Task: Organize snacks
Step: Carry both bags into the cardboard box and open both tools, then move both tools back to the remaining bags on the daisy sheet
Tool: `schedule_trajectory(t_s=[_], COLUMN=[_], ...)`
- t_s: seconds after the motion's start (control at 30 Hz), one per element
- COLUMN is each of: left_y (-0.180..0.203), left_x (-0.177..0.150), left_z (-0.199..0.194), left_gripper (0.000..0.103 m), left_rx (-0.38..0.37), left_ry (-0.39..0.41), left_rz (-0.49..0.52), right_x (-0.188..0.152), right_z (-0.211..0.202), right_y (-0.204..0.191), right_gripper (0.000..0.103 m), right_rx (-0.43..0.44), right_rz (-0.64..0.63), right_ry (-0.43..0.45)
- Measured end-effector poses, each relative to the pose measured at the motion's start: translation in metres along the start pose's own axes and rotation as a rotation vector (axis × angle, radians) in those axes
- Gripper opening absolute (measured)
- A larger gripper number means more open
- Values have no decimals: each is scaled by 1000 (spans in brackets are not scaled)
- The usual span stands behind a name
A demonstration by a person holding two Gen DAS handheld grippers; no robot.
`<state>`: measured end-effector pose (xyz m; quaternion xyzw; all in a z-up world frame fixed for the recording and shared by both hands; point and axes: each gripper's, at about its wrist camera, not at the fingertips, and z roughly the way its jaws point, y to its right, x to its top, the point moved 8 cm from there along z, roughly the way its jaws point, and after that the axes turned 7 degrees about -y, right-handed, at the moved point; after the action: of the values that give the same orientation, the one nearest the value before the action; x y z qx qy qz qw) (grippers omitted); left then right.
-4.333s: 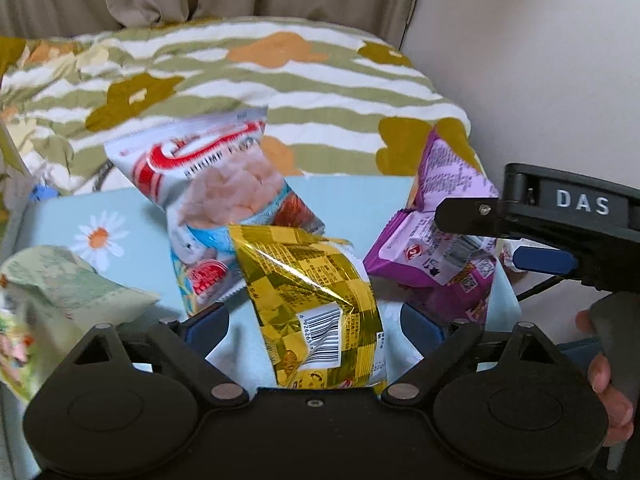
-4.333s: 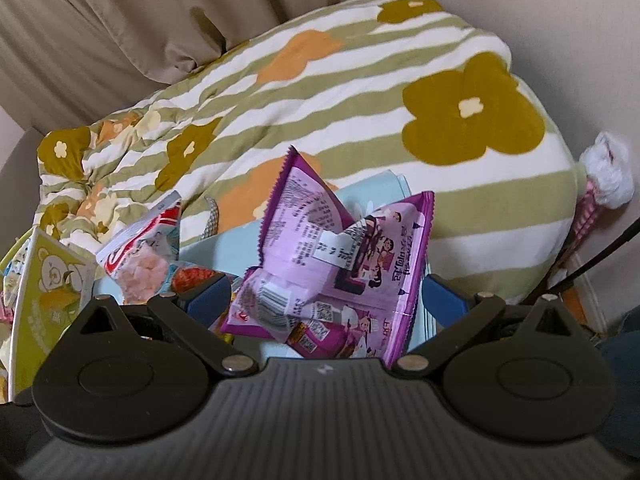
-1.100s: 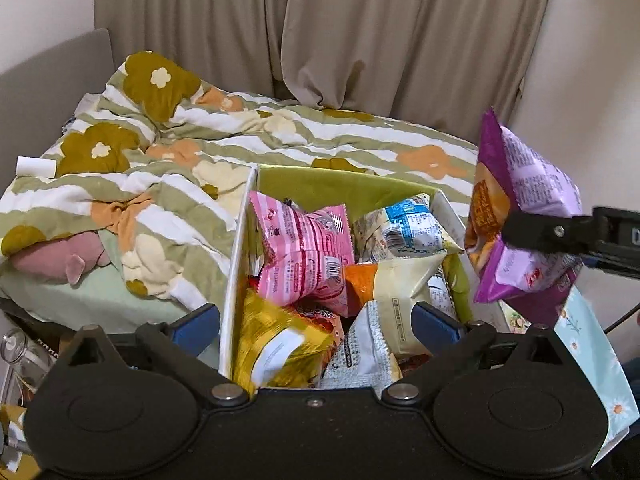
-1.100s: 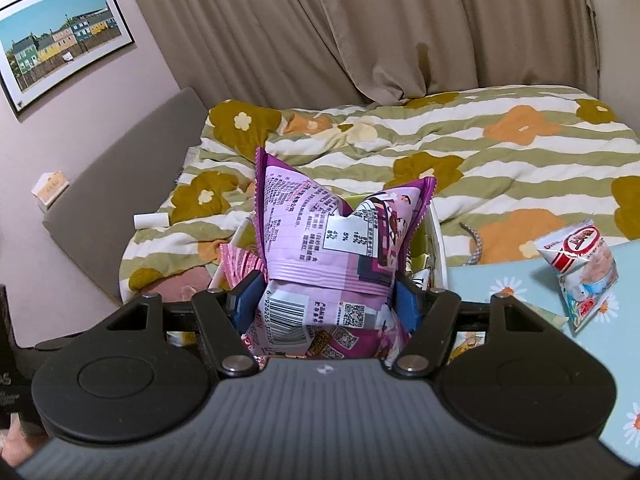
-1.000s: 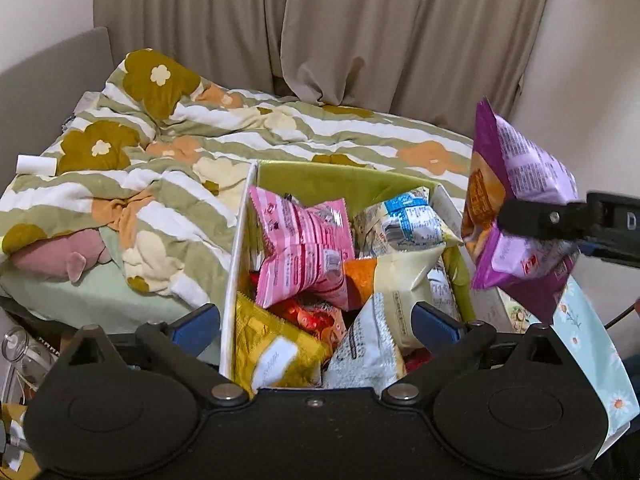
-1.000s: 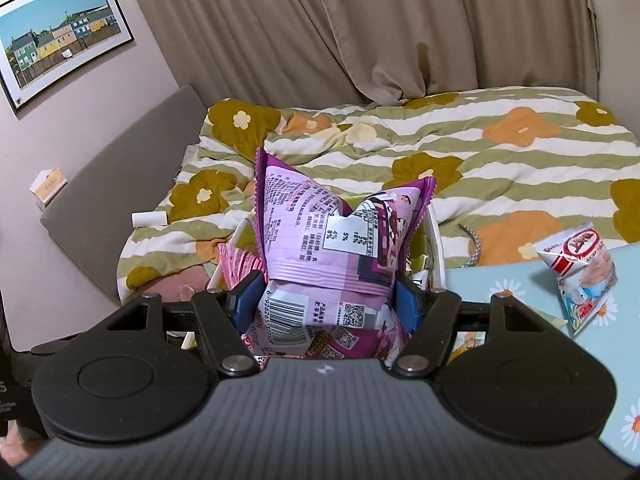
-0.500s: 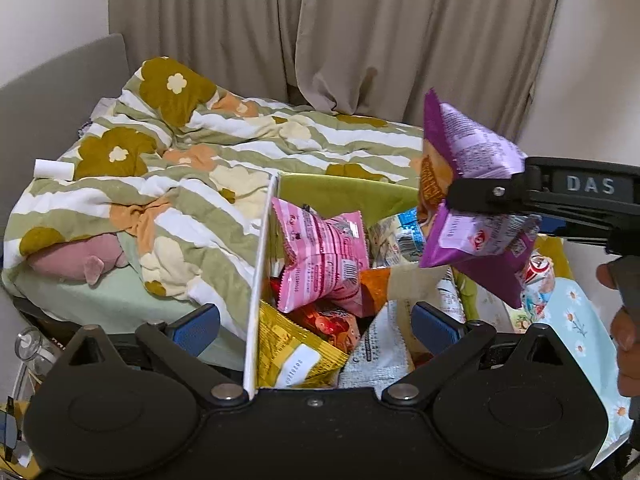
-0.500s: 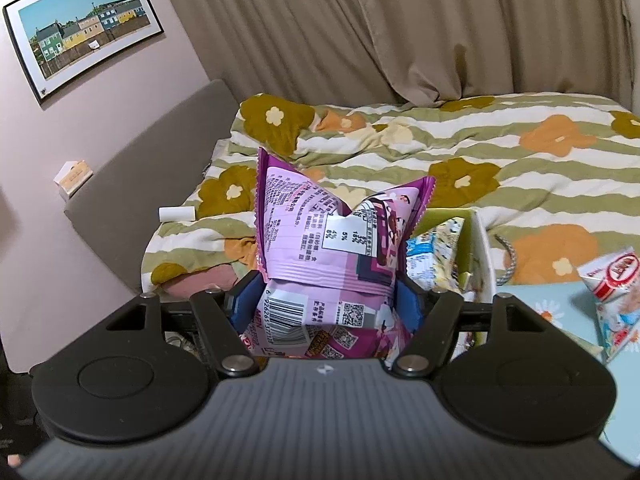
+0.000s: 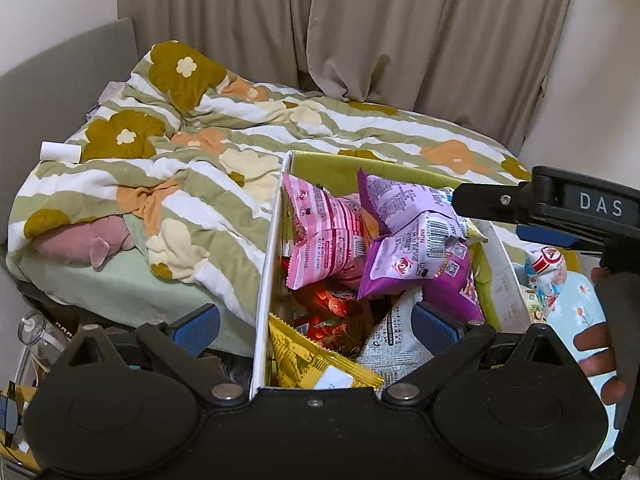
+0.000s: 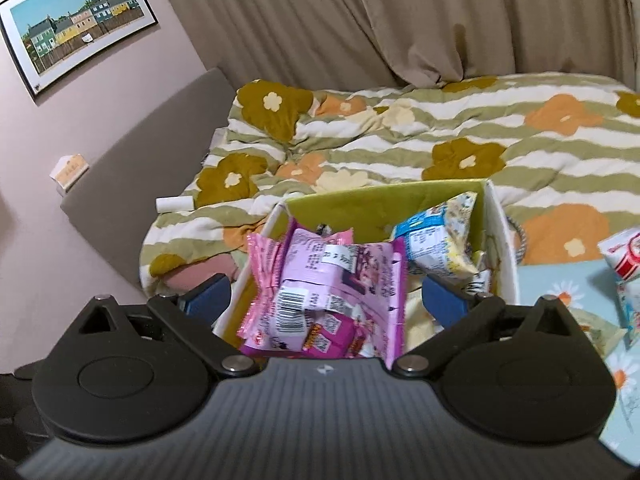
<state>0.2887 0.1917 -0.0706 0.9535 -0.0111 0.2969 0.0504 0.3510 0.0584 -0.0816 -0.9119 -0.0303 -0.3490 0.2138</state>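
Note:
A white box with a green lining (image 9: 267,264) (image 10: 502,240) stands by the bed, full of snack bags. A purple snack bag (image 9: 416,240) (image 10: 336,296) lies on top of the pile, next to a pink bag (image 9: 324,236). My right gripper (image 10: 326,300) is open just above the purple bag, jaws wide on either side of it; its side shows in the left wrist view (image 9: 552,208). My left gripper (image 9: 316,324) is open and empty over the box's near end, above a yellow bag (image 9: 312,368) and a grey-white bag (image 9: 396,340).
A red-and-white snack bag (image 10: 624,256) (image 9: 548,268) lies on the blue daisy-print table (image 10: 568,280) right of the box. The flowered striped quilt (image 9: 168,160) covers the bed behind. A grey headboard (image 10: 132,160) and curtains stand beyond.
My right gripper has opened and let the purple bag go; the bag now lies on the pile in the box. Before that both grippers carried bags from the table to the box.

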Motion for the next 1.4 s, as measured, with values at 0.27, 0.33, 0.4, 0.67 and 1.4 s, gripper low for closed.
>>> schedule_trajectory(t_s=[0.27,0.33,0.4,0.67,1.4], left_y=[13,19,27,76,299], left_x=[2,4,6,-2,-20], left_z=[-10,-13,-16,-14,66], left_gripper=[103,103,103,103,100], left_rx=[-35,-48,-58,-79,79], left_ry=[31,42,53,41,-16], left_rz=[26,33,43,95,246], right_x=[-6,-8,-10,-14,4], right_z=[-22,-29,-39,-80,-130], right_y=[9,12,17,62,287], right_gripper=[103,103,103,103,103], right_rx=[-44,-57,-61,-102,-130], right_rz=[-4,-3,4,50,-13], right_ry=[22,26,33,48,-34])
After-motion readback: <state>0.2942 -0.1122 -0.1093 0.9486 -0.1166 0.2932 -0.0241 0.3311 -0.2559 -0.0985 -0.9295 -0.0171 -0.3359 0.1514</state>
